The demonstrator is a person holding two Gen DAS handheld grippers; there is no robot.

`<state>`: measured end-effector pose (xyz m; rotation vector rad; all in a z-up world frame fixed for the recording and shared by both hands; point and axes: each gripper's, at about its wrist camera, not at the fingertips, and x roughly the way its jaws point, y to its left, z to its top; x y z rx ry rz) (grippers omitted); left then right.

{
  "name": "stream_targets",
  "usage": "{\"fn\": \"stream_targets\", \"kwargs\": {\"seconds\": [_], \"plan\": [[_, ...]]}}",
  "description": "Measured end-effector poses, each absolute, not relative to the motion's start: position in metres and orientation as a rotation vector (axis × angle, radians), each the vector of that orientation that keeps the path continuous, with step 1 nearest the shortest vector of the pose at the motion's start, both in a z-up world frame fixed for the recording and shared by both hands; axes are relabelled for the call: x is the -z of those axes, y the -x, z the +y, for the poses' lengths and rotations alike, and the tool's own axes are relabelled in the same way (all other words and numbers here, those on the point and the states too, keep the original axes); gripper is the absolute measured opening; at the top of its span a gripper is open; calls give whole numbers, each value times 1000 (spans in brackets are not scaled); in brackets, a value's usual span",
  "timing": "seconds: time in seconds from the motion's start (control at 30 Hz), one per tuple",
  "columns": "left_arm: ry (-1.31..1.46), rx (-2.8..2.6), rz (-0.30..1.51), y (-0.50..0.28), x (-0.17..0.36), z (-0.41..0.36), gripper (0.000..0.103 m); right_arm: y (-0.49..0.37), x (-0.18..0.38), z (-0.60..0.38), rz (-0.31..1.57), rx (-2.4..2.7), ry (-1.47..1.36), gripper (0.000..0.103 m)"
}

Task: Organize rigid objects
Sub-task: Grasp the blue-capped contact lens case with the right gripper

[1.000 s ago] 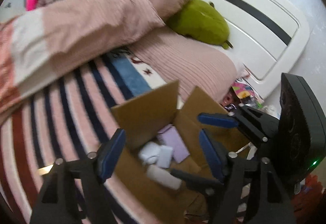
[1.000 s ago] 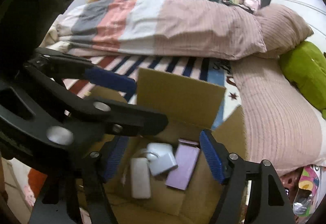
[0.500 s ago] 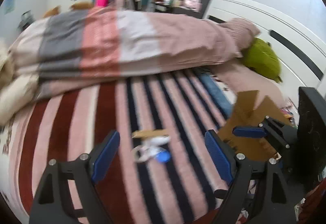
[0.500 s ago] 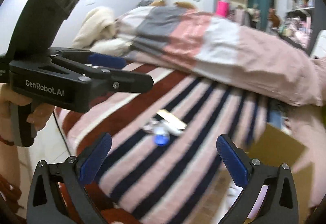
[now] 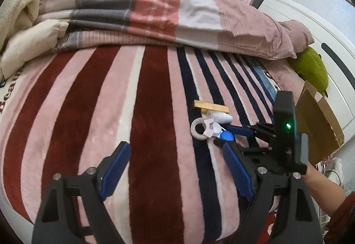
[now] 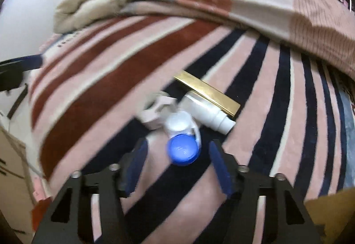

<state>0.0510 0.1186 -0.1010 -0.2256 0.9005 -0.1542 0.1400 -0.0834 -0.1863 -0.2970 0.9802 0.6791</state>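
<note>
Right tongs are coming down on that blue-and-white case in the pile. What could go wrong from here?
1. The right tongs have been closing with nothing pressed yet; the blue-and-white case touches the white bottle and tape roll, so closing may nudge or snag them.
2. The soft striped blanket could let the case tilt or slip.

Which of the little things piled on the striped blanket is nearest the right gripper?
The blue-capped white case, just ahead of the right gripper; the gold box and white bottle lie beyond.
</note>
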Motion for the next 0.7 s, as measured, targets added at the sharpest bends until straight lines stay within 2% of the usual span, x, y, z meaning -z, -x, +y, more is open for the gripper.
{"fn": "stream_targets", "kwargs": {"seconds": [0.1, 0.23, 0.4, 0.47, 0.53, 0.7], "plan": [[223, 159, 906, -52, 103, 116, 83, -148, 195, -81, 980, -673, 296, 27], [233, 207, 900, -52, 98, 105, 83, -136, 185, -84, 951, -671, 323, 27], [265, 332, 863, -53, 75, 80, 82, -97, 137, -93, 854, -740, 324, 27], [278, 401, 846, -53, 63, 64, 76, -81, 115, -98, 818, -779, 312, 26], [290, 476, 834, -54, 48, 47, 58, -65, 90, -106, 772, -810, 292, 26], [295, 603, 811, -59, 18, 3, 35, -40, 41, -135, 668, -816, 268, 26]]}}
